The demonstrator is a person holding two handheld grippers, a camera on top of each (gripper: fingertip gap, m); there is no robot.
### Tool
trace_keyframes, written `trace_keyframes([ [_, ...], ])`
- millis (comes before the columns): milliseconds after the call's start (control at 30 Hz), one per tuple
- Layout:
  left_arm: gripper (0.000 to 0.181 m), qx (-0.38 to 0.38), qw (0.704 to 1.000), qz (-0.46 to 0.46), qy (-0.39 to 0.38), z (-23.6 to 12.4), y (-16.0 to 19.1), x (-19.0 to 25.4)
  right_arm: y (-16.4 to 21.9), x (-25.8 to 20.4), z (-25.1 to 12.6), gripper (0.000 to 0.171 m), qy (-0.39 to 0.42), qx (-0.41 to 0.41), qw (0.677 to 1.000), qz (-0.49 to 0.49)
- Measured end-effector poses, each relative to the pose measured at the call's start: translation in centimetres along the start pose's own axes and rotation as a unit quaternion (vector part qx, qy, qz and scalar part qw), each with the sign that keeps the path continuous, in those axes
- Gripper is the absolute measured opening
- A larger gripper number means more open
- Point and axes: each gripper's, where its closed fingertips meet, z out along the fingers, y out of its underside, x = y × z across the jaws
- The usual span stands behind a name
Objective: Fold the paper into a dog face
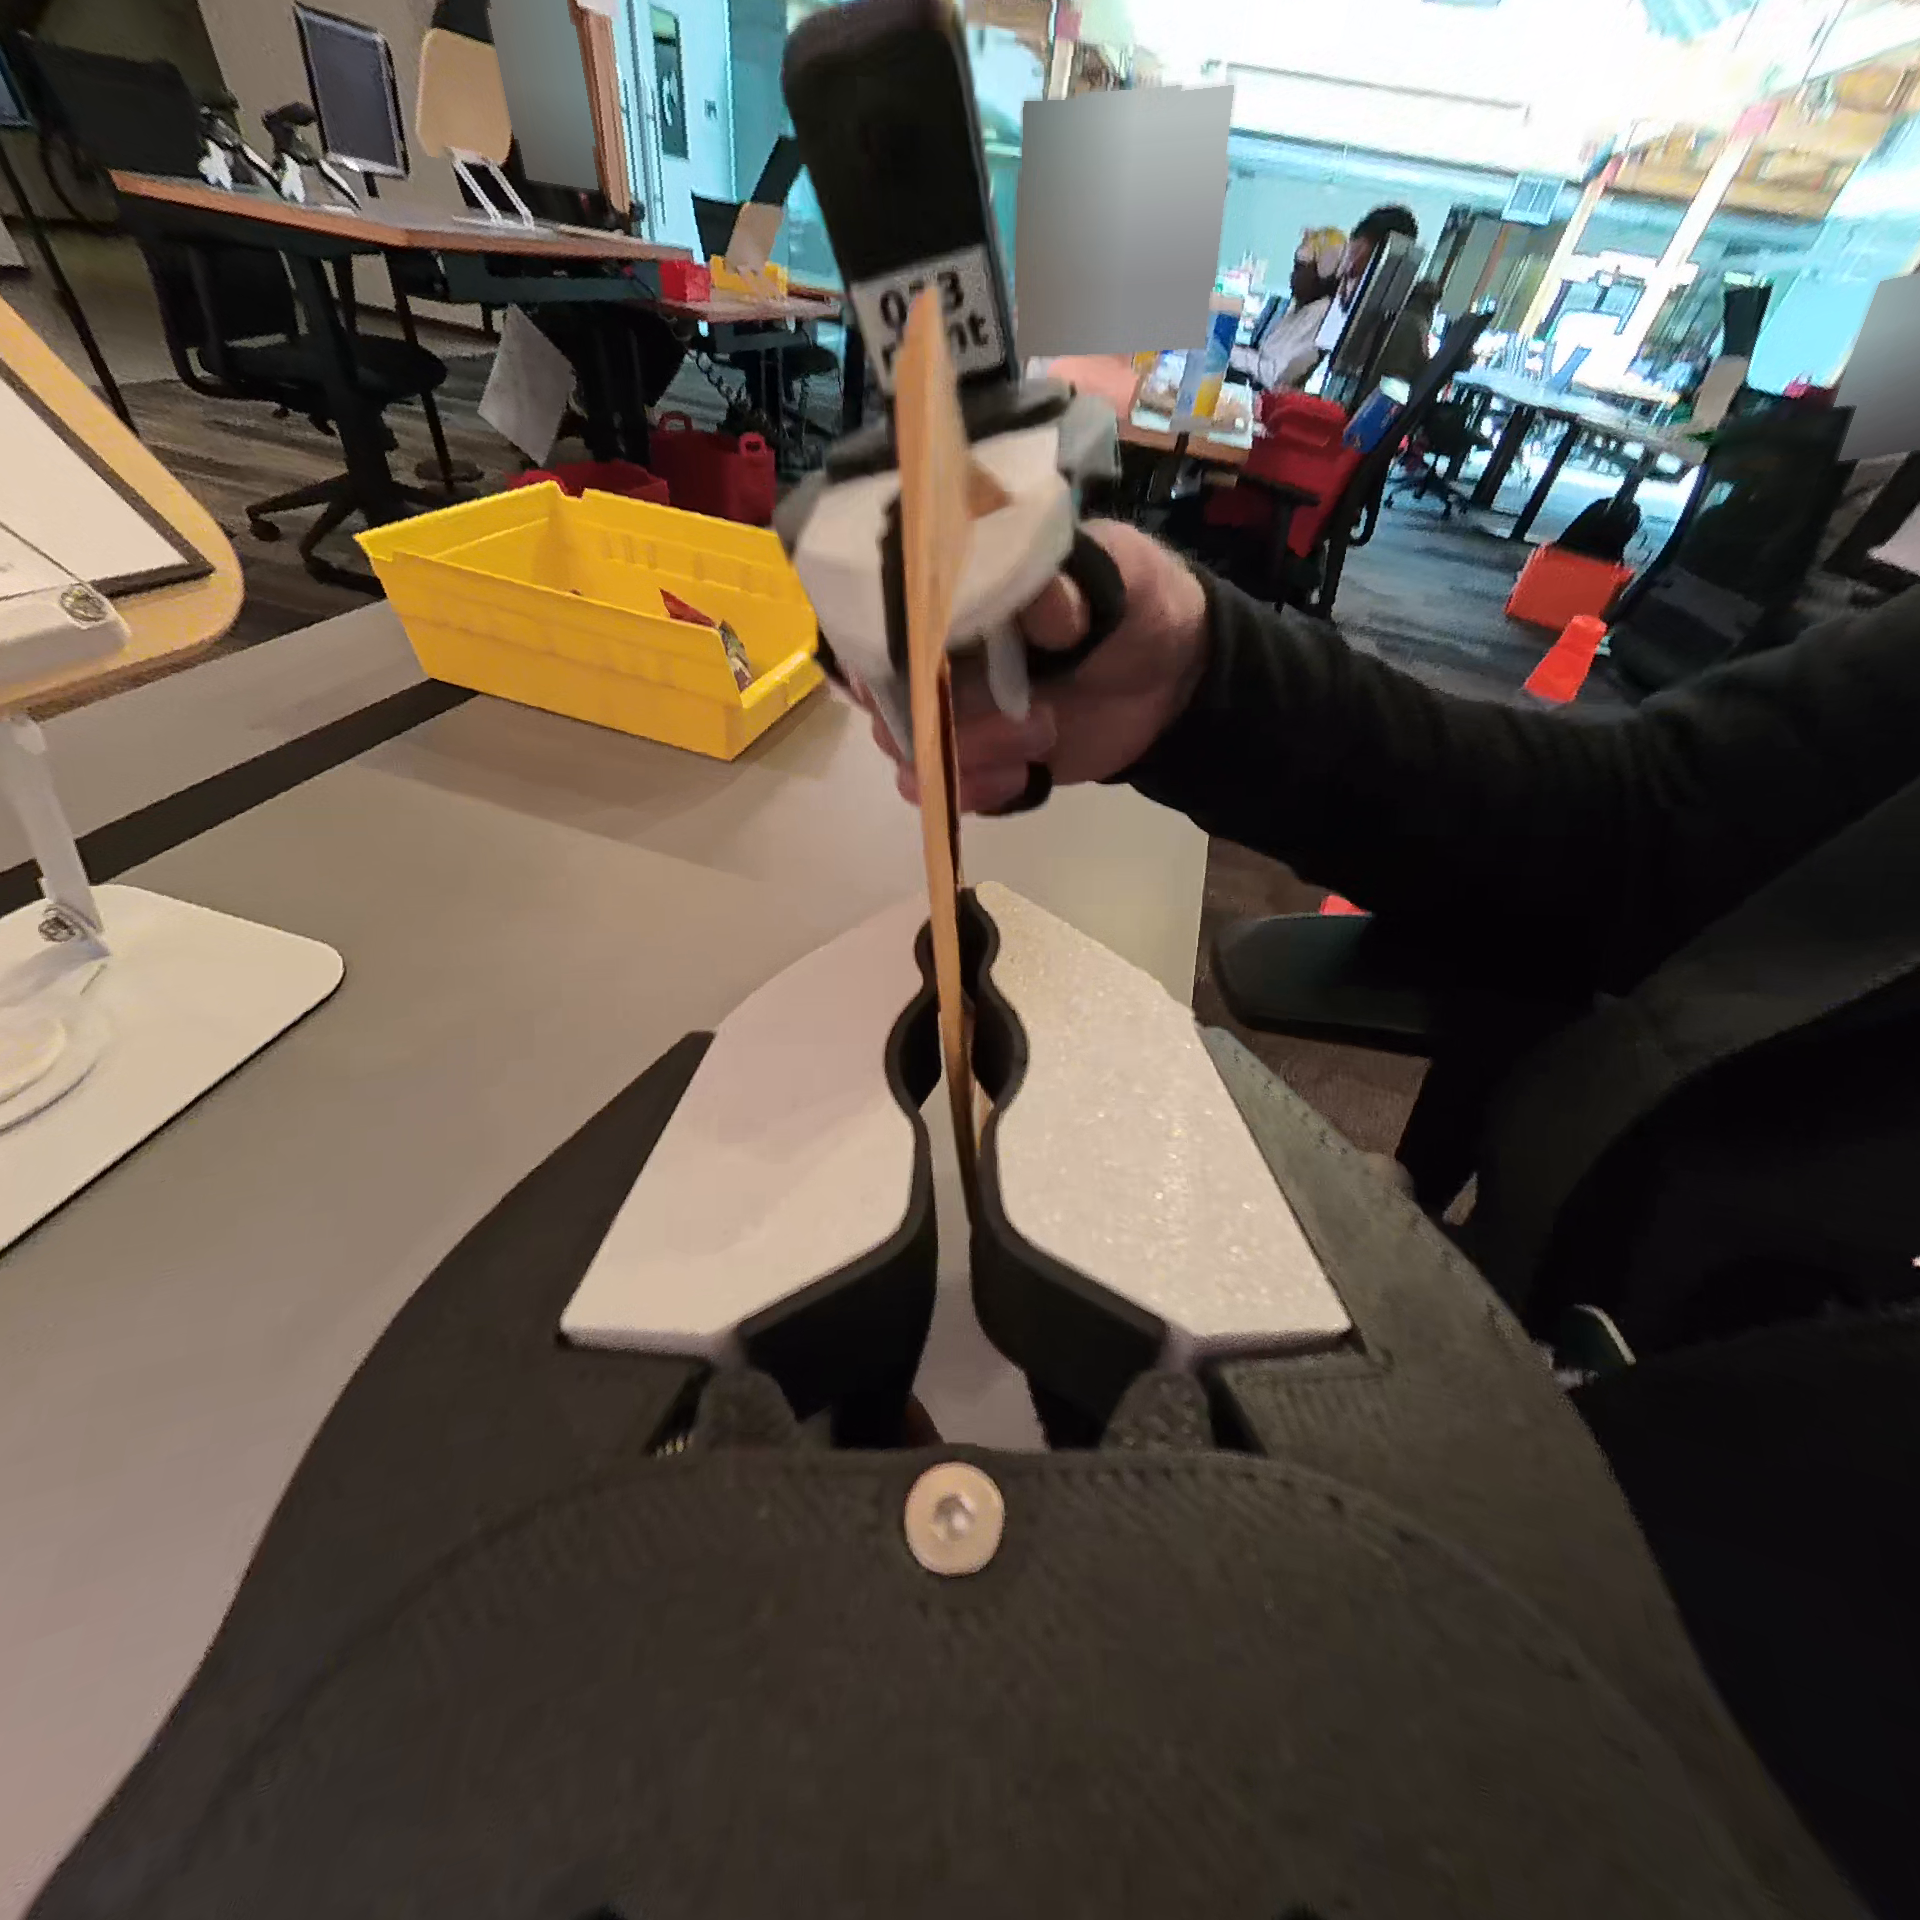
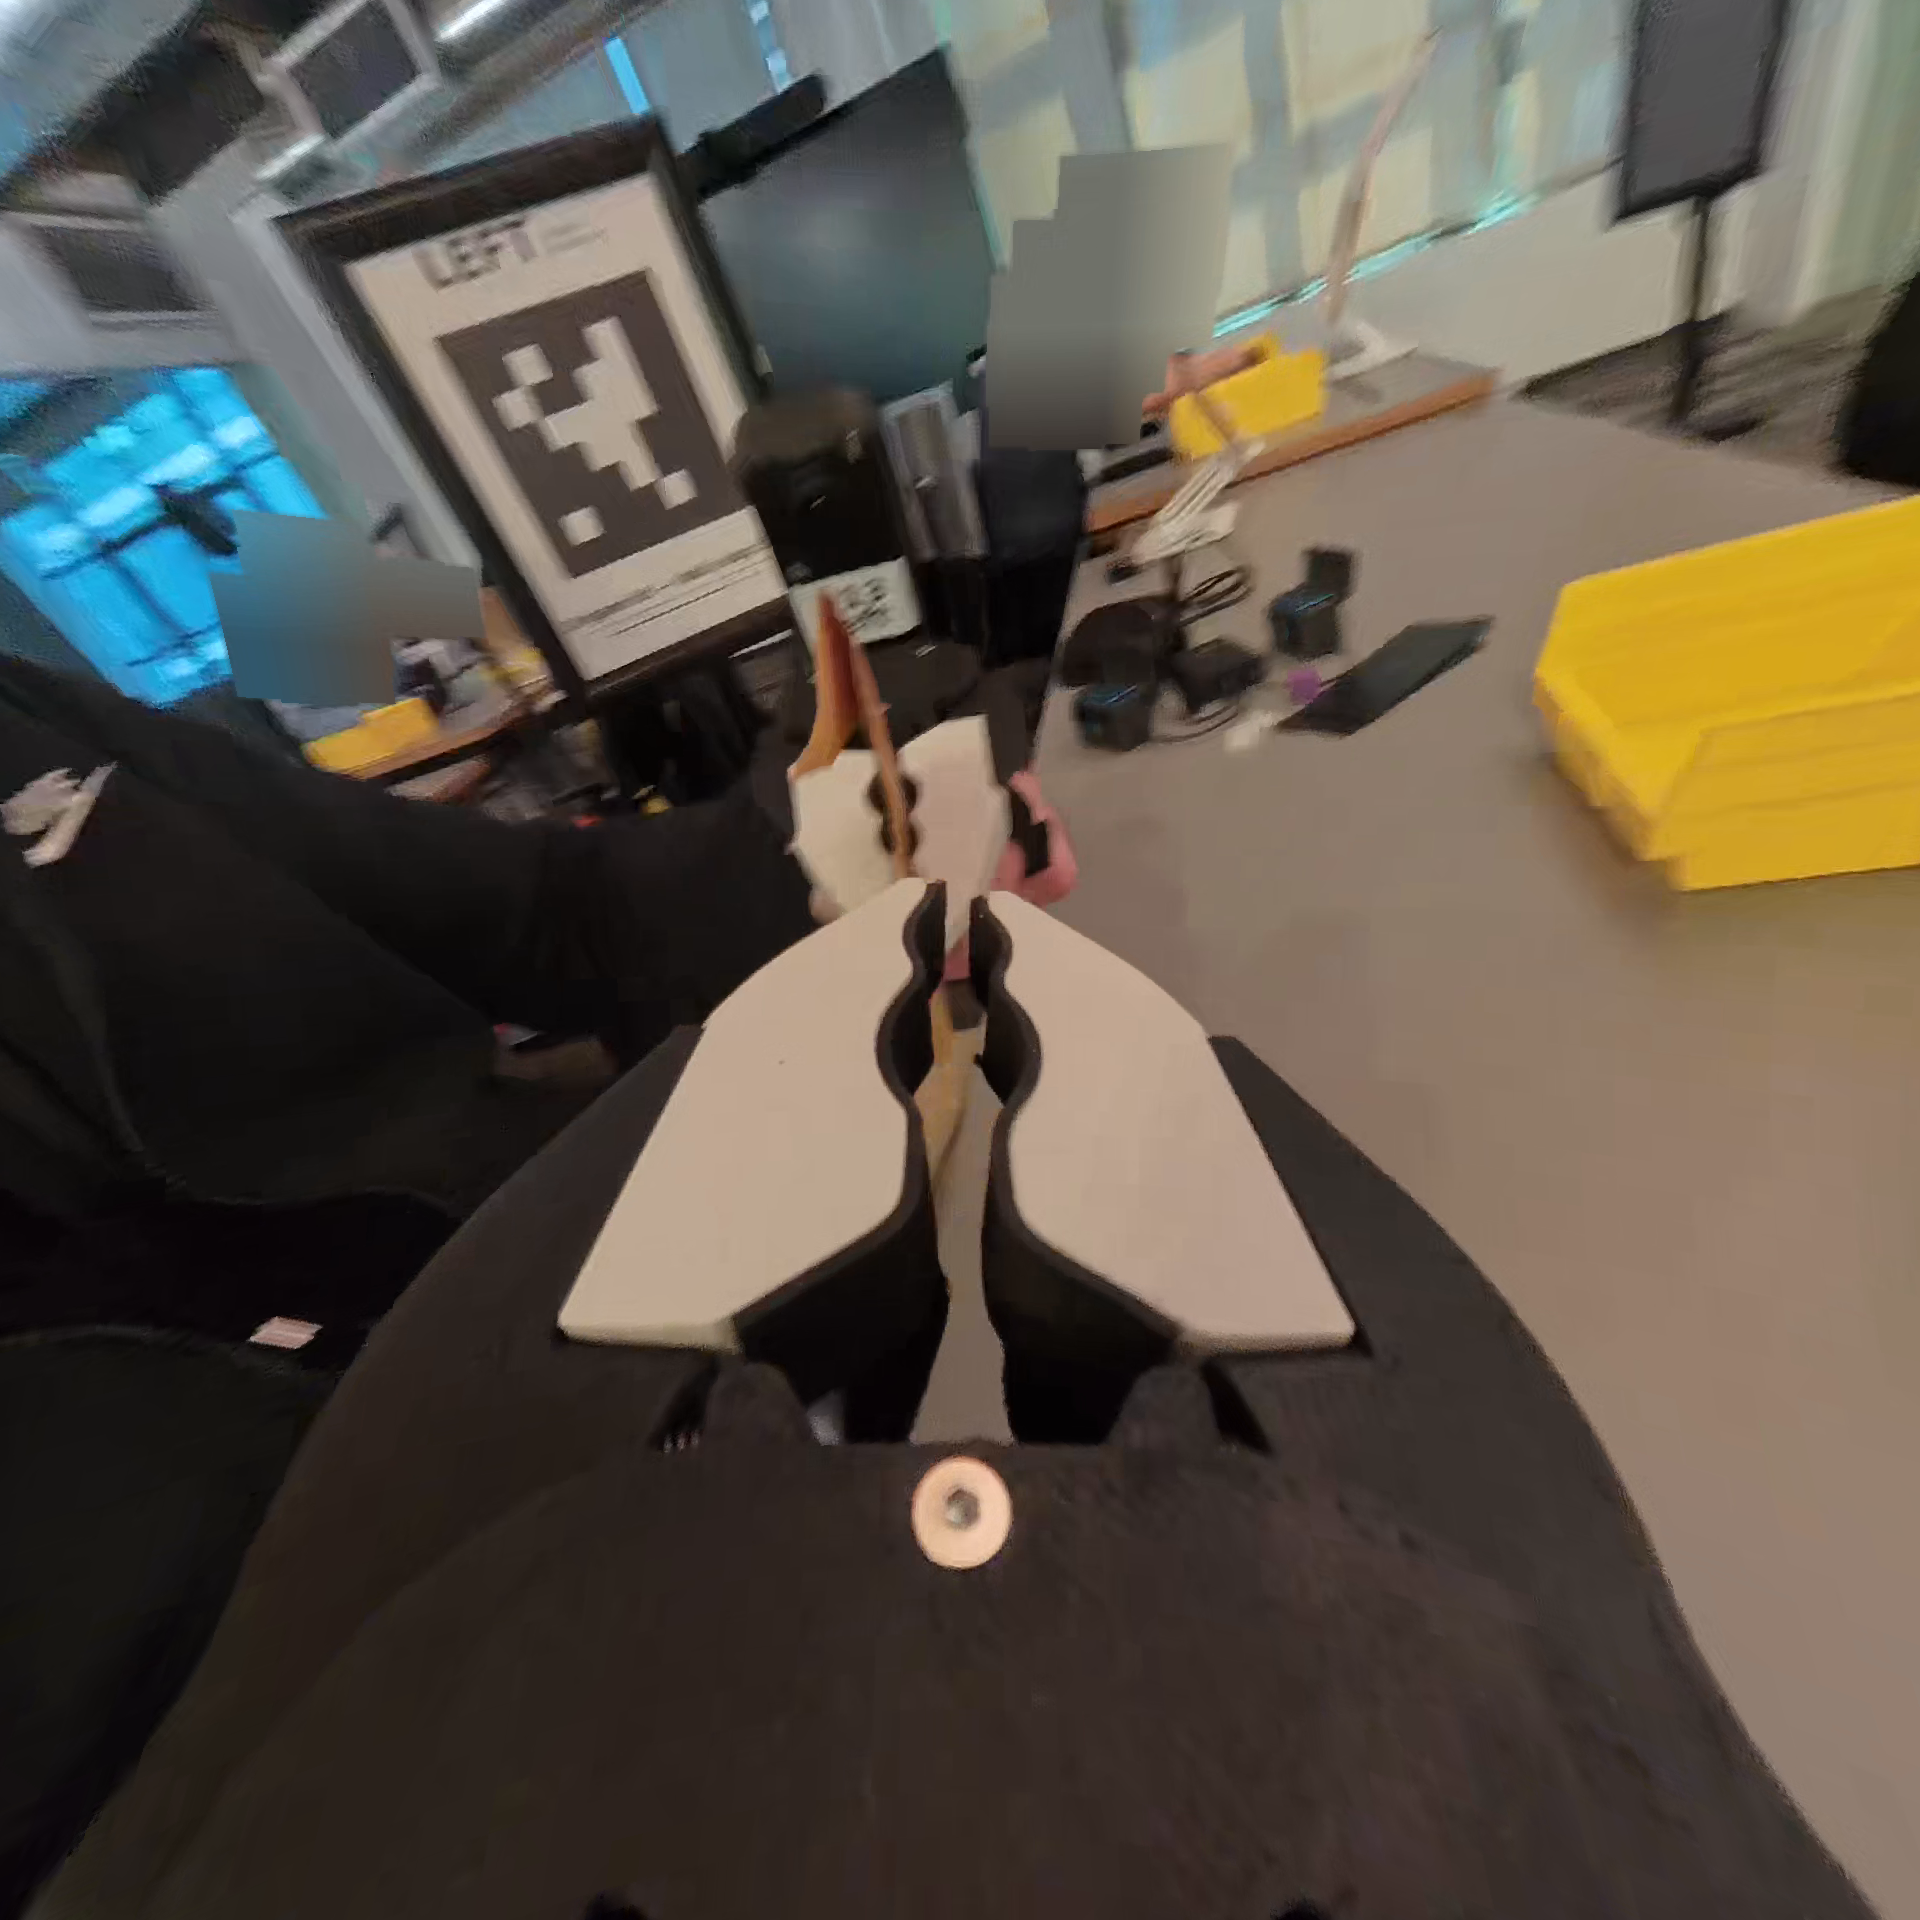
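The tan folded paper (image 1: 932, 644) stands on edge in the air, clamped at both ends.

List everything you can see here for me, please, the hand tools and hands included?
paper: one, tan-orange, held edge-on in the air between the two grippers, above the table
table: one, grey, under the grippers
yellow bin: one on the grey table, a few small items inside; another sits on a far desk
framed marker board: one, black and white, standing behind the left arm
small black devices and cables: several, black, scattered at the table's far end
white stand: one, at the table's left edge
office chairs and desks: several, dark, in the background
left gripper: black with white finger plates, shut on the paper
right gripper: same build, shut on the paper
right hand: gripping the handle, black sleeve
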Motion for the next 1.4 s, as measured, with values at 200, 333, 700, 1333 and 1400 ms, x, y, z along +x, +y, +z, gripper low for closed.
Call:
trace_keyframes([
  [200,0.0,0.034,0.999,-0.016,0.002,0.4,-0.9,0.2,4.2,-0.5,3.2,0.012,-0.03,-0.104,0.994,-0.011],
  [333,0.0,0.04,0.999,-0.013,-0.004,0.3,-1.1,0.1,4.5,-0.6,3.6,0.0,-0.02,-0.116,0.993,-0.032],
  [700,0.0,0.09,0.996,-0.029,-0.006,-0.7,-3.1,0.1,8.1,-0.9,3.9,0.0,-0.034,-0.208,0.977,-0.018],
  [1333,0.017,0.057,0.996,-0.066,-0.006,-0.6,-1.1,-1.4,2.6,-0.5,2.6,0.0,-0.03,-0.047,0.998,-0.016],
  [1400,0.001,0.064,0.995,-0.074,0.0,-0.8,-0.8,-1.8,2.6,-0.2,2.6,0.0,-0.03,-0.038,0.999,-0.009],
])
